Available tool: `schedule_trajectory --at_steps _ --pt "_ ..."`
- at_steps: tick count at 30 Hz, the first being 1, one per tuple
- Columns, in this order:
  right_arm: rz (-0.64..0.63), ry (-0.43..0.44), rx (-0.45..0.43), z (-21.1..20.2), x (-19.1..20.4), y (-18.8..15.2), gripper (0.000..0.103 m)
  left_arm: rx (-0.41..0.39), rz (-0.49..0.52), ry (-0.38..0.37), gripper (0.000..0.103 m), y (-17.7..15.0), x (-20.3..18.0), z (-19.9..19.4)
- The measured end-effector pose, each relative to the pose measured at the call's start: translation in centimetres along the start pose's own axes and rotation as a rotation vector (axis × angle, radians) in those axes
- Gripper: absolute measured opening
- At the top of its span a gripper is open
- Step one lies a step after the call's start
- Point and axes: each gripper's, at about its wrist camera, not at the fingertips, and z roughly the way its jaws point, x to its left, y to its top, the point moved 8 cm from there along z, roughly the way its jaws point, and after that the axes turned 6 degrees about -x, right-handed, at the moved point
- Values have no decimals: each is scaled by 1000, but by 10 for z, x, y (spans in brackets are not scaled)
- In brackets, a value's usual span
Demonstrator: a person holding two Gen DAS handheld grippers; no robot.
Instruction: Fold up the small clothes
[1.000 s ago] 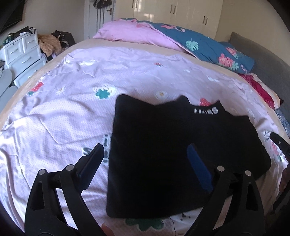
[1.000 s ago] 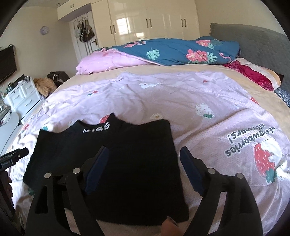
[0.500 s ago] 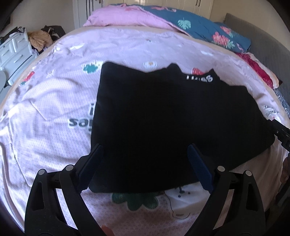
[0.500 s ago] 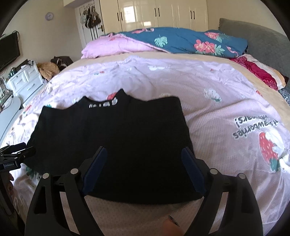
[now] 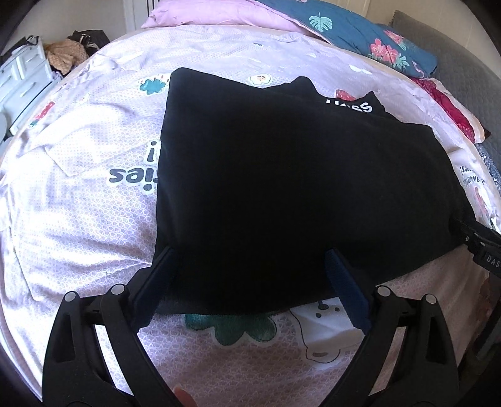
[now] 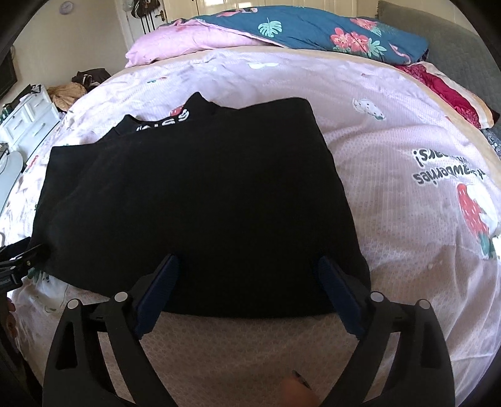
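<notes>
- The left gripper [image 5: 249,272] is spread wide and holds nothing, poised over the near hem of the black garment [image 5: 281,188], likely ready to lift that edge.
- The right gripper [image 6: 245,272], jaws opening and empty, is poised over the same hem further along.
- The black garment lies flat on the pink bedsheet [image 6: 391,203], collar on its far side.
- A folded quilt [image 6: 313,28] lies well beyond the garment.

The black garment [image 5: 281,194] bears white lettering at its collar. Under it, the bedsheet [image 6: 391,194] is pale pink with red strawberries, teal flowers and dark lettering. Beyond the garment lie a pink pillow [image 6: 188,40] and a blue quilt [image 6: 313,28] printed with red flowers and green leaves.
</notes>
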Motion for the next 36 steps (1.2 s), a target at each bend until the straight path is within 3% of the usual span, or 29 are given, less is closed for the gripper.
schedule_trajectory --at_steps 5,11,19,36 --pt "11 -1 -5 -2 -1 -5 92 -6 -1 -1 88 0 0 -3" --pt "51 39 -70 -16 0 1 99 -23 -22 -14 92 0 0 -15" --pt "72 62 -139 -41 0 4 99 -34 -41 -10 94 -3 2 -29" --pt "6 47 -155 -63 24 -11 99 -62 -34 17 94 -15 19 -57"
